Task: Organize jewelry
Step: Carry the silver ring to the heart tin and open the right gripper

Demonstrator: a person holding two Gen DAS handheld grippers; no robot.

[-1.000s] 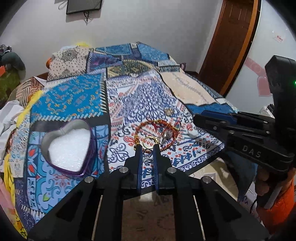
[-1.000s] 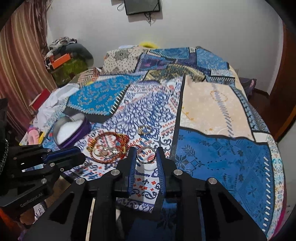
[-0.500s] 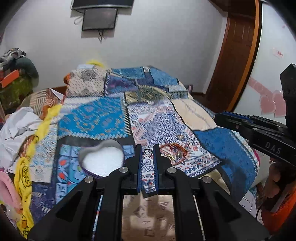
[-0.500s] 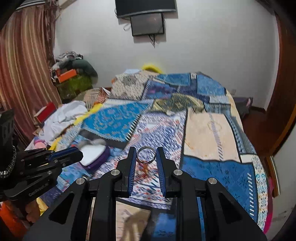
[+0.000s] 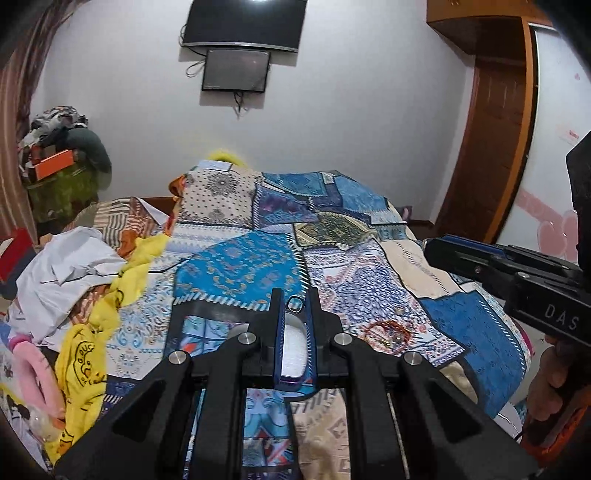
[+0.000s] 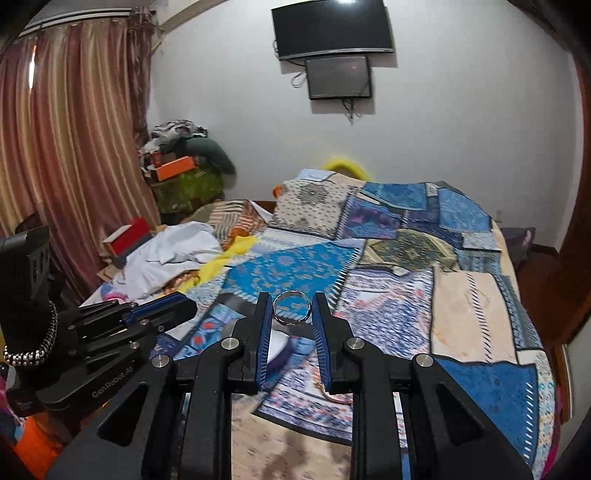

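Observation:
My left gripper (image 5: 294, 303) is shut on a small metal ring (image 5: 295, 303), held above the bed. Directly below, between its fingers, shows the white-lined purple heart-shaped box (image 5: 293, 349). My right gripper (image 6: 291, 306) is shut on a larger silver ring (image 6: 291, 312), also raised over the bed; the box (image 6: 277, 345) shows partly behind its left finger. A red beaded bracelet (image 5: 388, 332) with small pieces inside it lies on the patterned cloth to the right of the box. The right gripper also shows at the right edge of the left wrist view (image 5: 461, 254).
The bed is covered with a blue patchwork quilt (image 5: 240, 266). Crumpled white and yellow clothes (image 5: 74, 273) lie at its left side. A wooden door (image 5: 491, 147) stands at the right, a curtain (image 6: 66, 147) at the left, and two screens (image 6: 332, 33) hang on the far wall.
Both grippers have risen from the cloth, each carrying its ring. The left one has moved left to above the heart-shaped box. The bracelet stays on the cloth.

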